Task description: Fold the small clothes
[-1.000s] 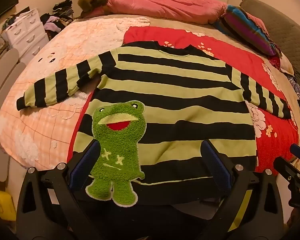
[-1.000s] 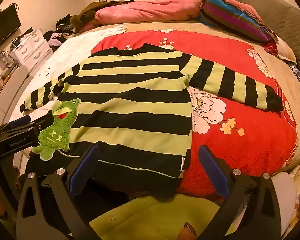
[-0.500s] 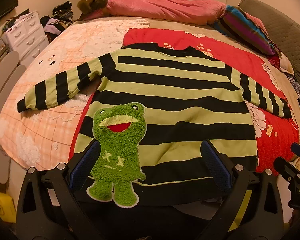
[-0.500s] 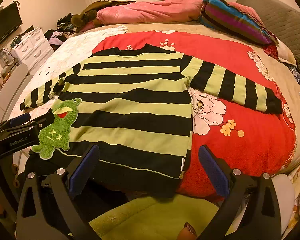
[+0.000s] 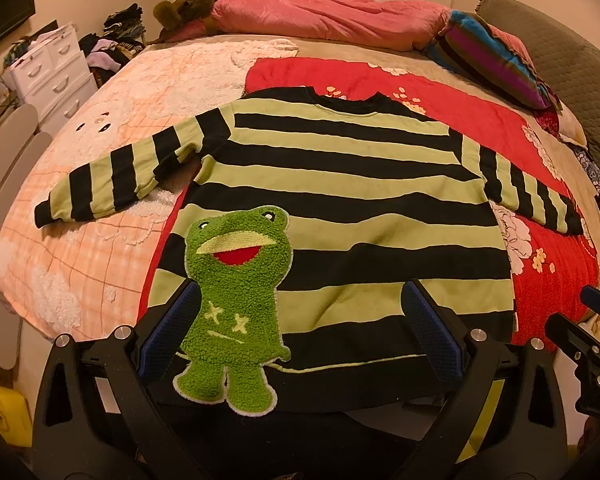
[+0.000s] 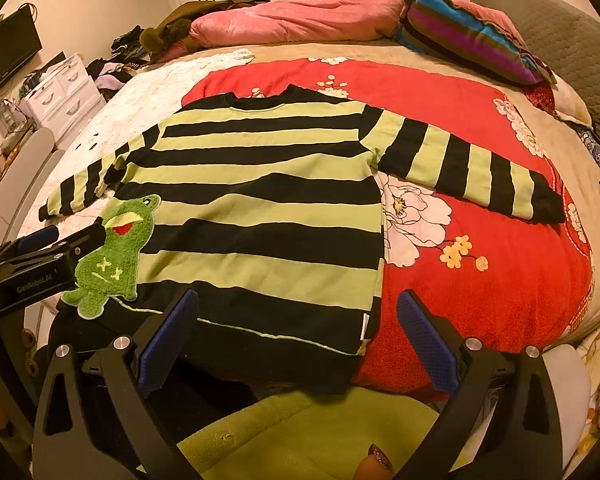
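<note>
A: Nearest first: what are the tongs doing?

B: Both pairs hang empty with jaws spread wide. The left tongs [image 5: 296, 332] sit over the hem at the bed's near edge, straddling the frog patch [image 5: 236, 304]. The right tongs [image 6: 296, 340] hover at the hem's right corner, one finger over the black band, the other over the red quilt [image 6: 480, 280].

A: And the sweater?

B: The sweater [image 6: 260, 208] lies flat, front up, in the middle of the bed [image 5: 80, 240], hem at the near edge and collar toward the far pillows, both sleeves spread outward. Nothing is folded yet, so this looks like the very start: laid out, first grasp not made.

A: What would the next move need?

B: Probably each pair dropping onto the cloth and pinching one layer, either the hem corners to carry toward the collar, or a sleeve [image 6: 468, 176] to bring across the body. The thick patch may resist a crease running through it.

A: Any writing?

B: The left tongs' body, seen from the right wrist view, reads "GenRobot.AI" [image 6: 34, 279]. A small white tag [image 6: 365, 327] sticks out at the right side seam; its print is too small to read.
</note>
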The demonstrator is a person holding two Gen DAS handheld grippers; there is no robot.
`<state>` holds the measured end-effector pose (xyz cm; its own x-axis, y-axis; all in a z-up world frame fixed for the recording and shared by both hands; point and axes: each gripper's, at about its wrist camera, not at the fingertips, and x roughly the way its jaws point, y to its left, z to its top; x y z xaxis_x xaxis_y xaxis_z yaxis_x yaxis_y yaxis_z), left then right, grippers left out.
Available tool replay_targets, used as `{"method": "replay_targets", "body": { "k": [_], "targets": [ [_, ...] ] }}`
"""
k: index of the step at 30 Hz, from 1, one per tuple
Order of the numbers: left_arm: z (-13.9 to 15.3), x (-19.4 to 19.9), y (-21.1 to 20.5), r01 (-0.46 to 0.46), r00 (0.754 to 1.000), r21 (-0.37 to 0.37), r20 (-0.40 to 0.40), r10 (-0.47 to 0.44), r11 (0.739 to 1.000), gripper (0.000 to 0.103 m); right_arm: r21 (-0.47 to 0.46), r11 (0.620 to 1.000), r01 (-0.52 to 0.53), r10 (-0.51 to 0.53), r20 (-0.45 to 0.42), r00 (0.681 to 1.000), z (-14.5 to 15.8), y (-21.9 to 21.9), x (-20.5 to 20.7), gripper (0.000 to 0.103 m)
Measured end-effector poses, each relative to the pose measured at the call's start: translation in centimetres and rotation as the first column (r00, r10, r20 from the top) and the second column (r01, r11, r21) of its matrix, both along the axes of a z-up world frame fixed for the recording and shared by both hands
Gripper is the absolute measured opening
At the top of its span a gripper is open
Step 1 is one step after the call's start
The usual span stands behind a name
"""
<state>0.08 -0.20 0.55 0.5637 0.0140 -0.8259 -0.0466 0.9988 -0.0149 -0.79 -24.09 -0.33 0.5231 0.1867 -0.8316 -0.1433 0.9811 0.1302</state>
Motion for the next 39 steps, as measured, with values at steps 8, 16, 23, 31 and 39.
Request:
{"method": "replay_targets", "body": {
  "k": [8,16,23,31,39],
  "targets": [
    [0.1,0.0,0.1,-0.003,1.0,-0.001,0.003,0.003,1.0,0.094,-0.001,1.0,0.002,-0.002,0.002,1.0,0.0,0.0,0.1,0.099],
    [0.1,0.0,0.1,-0.002,1.0,-0.001,0.005,0.002,1.0,0.094,0.0,1.0,0.003,-0.003,0.002,1.0,0.0,-0.1,0.1,0.099],
    [0.3,0.1,0.2,-0.006,1.0,-0.003,0.005,0.006,1.0,0.094,0.0,1.0,0.002,-0.002,0.005,1.0,0.0,0.0,0.1,0.099],
    [0.3,0.3,0.3,-0.009,1.0,0.001,0.01,0.009,1.0,0.094,0.02,1.0,0.006,-0.007,0.027,1.0,0.2,0.0,0.7,0.099],
    [0.2,1.5,0.3,-0.017,1.0,0.006,0.005,0.017,1.0,0.094,0.042,0.999,0.016,-0.018,0.057,0.998,0.3,-0.2,2.1,0.099]
  ]
}}
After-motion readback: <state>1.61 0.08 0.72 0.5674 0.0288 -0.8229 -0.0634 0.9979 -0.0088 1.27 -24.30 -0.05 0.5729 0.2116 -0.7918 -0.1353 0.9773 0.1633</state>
